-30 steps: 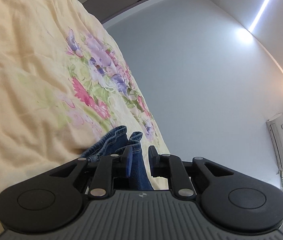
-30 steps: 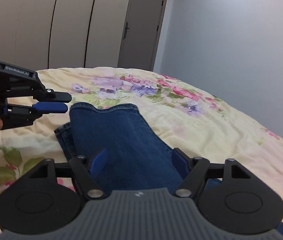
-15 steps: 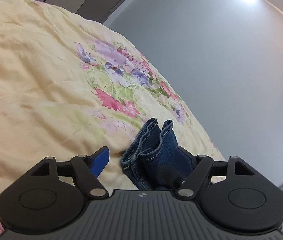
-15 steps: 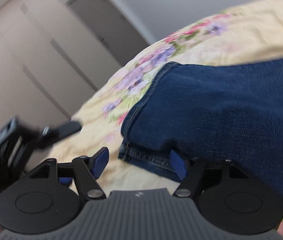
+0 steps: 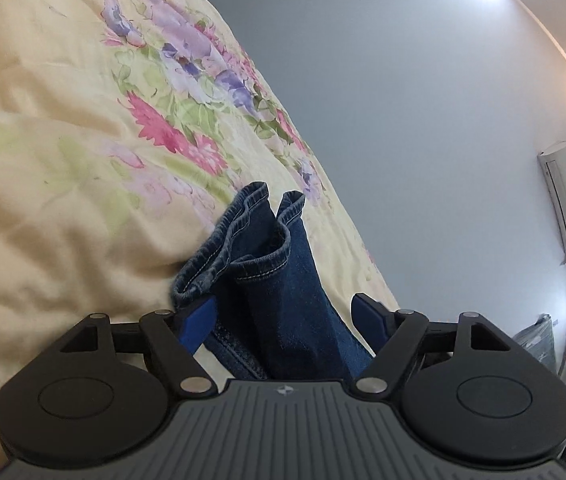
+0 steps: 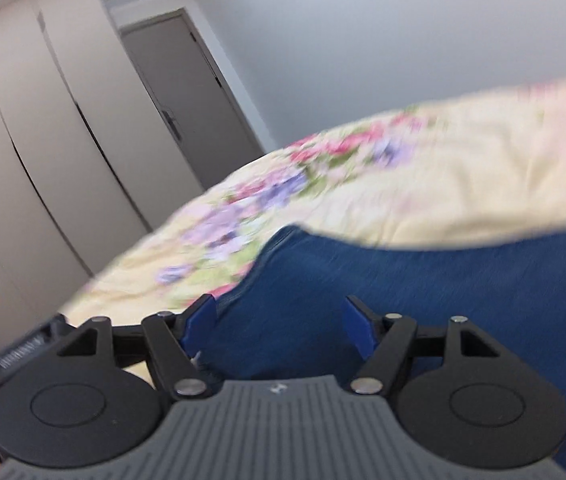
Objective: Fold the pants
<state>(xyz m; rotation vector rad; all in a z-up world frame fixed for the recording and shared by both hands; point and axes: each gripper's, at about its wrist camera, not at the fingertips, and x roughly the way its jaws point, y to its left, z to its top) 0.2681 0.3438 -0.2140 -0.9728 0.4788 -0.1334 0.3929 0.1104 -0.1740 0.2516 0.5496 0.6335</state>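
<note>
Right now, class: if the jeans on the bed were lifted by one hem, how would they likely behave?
The jeans would probably droop and unfold: their hems already curl and sag on the soft quilt. The thick, stitched denim looks fairly heavy for its size. Its coarse weave seems unlikely to slip.

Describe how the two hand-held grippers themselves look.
Both match: the left hand-held gripper and right hand-held gripper have a grey ribbed body, black linkage arms with silver pins, two round black discs, and blue finger pads.

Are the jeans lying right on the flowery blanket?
Touching. The left wrist view shows the jeans resting on the blanket, no gap beneath.
</note>
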